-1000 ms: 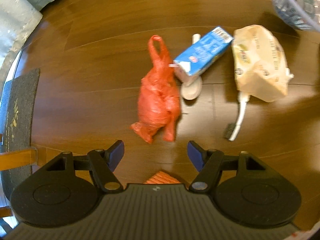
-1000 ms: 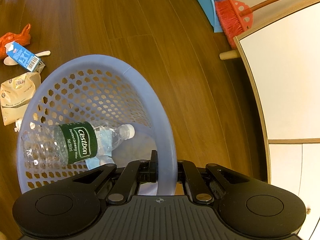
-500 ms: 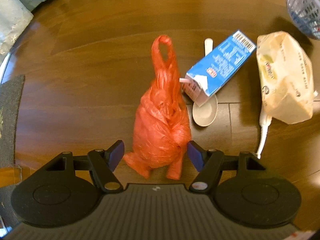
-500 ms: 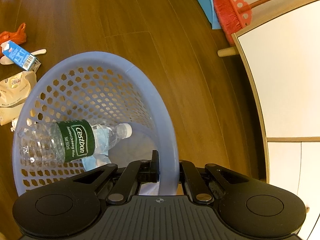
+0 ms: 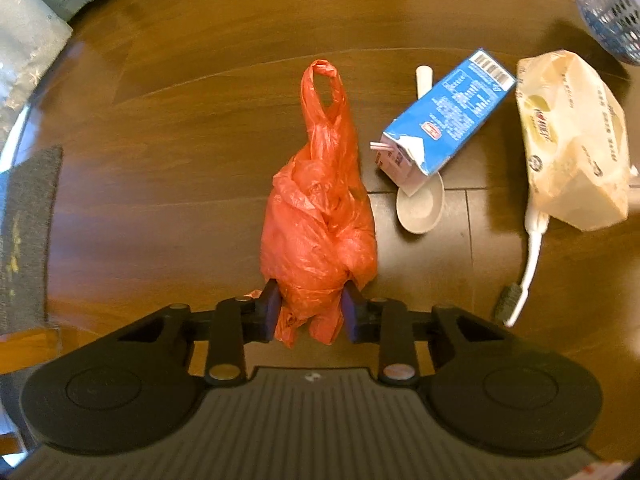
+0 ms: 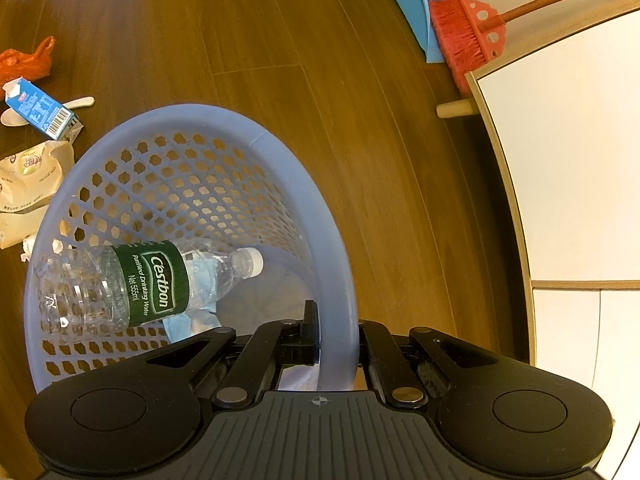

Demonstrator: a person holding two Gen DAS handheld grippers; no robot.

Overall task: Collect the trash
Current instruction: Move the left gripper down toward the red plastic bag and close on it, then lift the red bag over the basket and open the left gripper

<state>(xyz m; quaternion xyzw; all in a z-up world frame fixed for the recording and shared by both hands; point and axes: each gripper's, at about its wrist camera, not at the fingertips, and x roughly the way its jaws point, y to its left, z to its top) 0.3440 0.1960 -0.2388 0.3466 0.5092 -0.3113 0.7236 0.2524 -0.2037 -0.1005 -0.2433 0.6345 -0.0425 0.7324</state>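
Observation:
A crumpled red plastic bag [image 5: 318, 220] lies on the wooden floor, and my left gripper [image 5: 310, 312] is shut on its near end. To its right lie a blue milk carton [image 5: 444, 120] over a white spoon [image 5: 420, 204], a beige snack bag [image 5: 572, 140] and a white toothbrush [image 5: 524, 276]. In the right wrist view my right gripper [image 6: 336, 344] is shut on the rim of a lavender mesh basket [image 6: 256, 140]. Inside the basket rests a clear water bottle [image 6: 148, 280] with a green label on a light blue scrap [image 6: 188, 324].
A grey mat [image 5: 24, 232] and pale fabric [image 5: 28, 40] border the floor at left. The basket [image 5: 608, 4] shows at top right of the left wrist view. A red broom [image 6: 468, 36] and blue dustpan [image 6: 416, 4] lean by a white cabinet [image 6: 572, 160].
My left gripper moved forward around the red bag and closed on its near end. The right gripper kept its hold on the basket rim, shifting only slightly.

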